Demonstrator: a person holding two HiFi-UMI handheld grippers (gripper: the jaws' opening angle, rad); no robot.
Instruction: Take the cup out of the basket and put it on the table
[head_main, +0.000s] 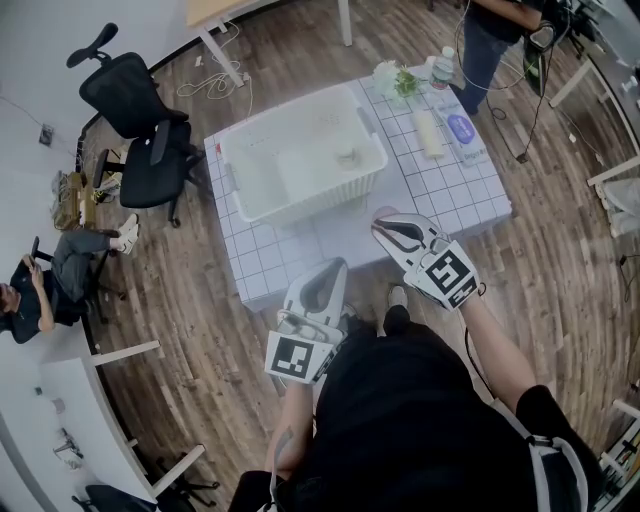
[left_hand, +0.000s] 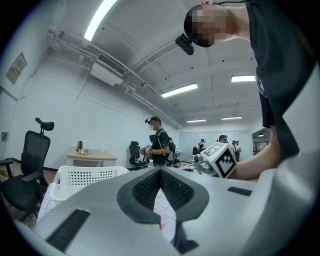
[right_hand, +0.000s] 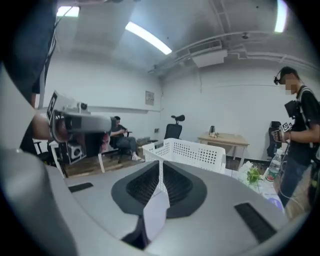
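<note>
Head view. The basket (head_main: 300, 165), white with tall walls, stands on the left and middle of the table (head_main: 268, 262). The cup (head_main: 347, 157) is inside it, right of centre. The left hand-held gripper (head_main: 330, 274) and the right hand-held gripper (head_main: 392, 228) are both at the near table edge, short of the basket.
- Likely risk: a gripper going in over the rim catches the near wall and drags the basket, which looks light.
- Likely risk: a jaw nudges the cup and tips it before a grip closes.
- Set-down risk: a plant (head_main: 395, 80) and a bottle (head_main: 444, 66) crowd the far right. The bare strip near the person looks safer.
- The cup is small, round and pale, and hard to pick out against the white basket floor. It seems upright. Its material is too small to tell.

Left gripper view. The left hand-held gripper's pads meet and hold nothing. The basket's perforated wall shows to the left. The cup is hidden behind it.

Right gripper view. The right hand-held gripper's jaws are also together and empty, aimed toward the basket's rim. They would have to part before reaching in, or they will only knock the cup. The cup is not in sight here.
</note>
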